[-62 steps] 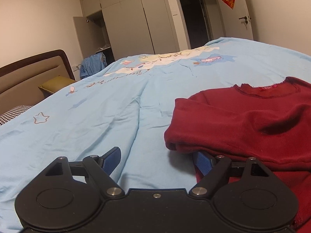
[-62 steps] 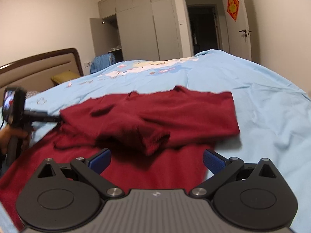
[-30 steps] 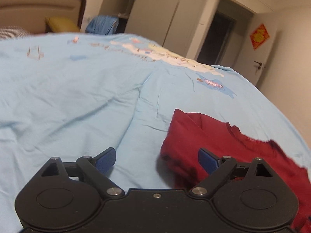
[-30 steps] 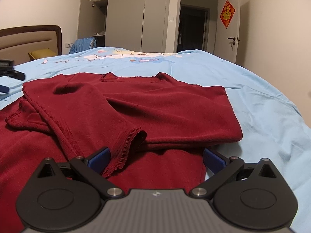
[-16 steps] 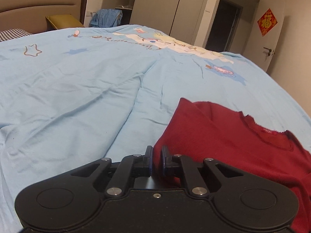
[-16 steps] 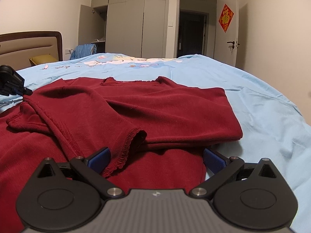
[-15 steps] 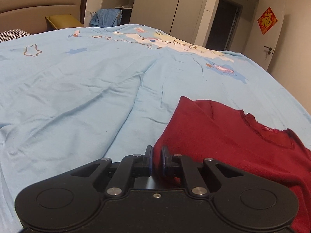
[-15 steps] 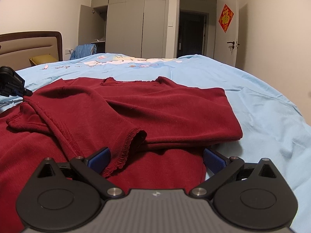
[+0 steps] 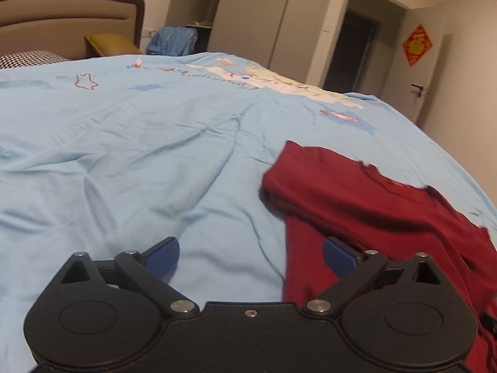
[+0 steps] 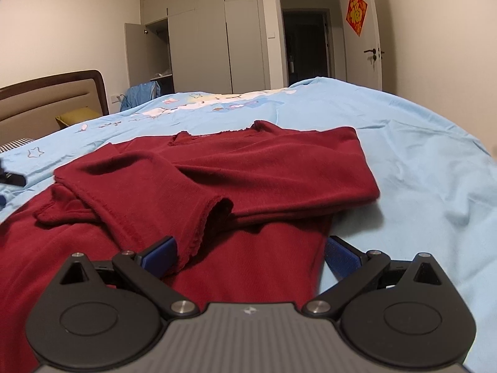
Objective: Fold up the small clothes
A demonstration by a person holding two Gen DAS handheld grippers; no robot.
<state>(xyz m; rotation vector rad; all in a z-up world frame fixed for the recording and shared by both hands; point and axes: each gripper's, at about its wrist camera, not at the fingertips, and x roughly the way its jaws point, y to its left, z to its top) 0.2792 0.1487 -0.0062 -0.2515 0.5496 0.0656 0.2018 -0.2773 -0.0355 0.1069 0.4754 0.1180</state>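
A dark red long-sleeved top [image 10: 248, 168] lies on the light blue bedspread [image 10: 419, 161], both sleeves folded across its chest and a cuff [image 10: 214, 217] pointing toward me. My right gripper [image 10: 250, 253] hovers open just above the lower body of the top, near that cuff. In the left wrist view the same top [image 9: 357, 199] fills the right side; my left gripper [image 9: 248, 253] is open at its left edge, the right pad over red cloth, the left pad over the bedspread [image 9: 124, 155]. Nothing is held.
A padded headboard [image 9: 71, 21] with a yellow pillow [image 9: 108, 43] stands at the far left. Grey wardrobes [image 10: 211, 37], one door open, and a dark doorway [image 10: 307, 46] lie beyond the bed. A blue garment [image 9: 172, 40] hangs by the wardrobe.
My left gripper, shut on the top's left edge half a second ago, has opened and let the cloth go. The right gripper has stayed open and shifted slightly.
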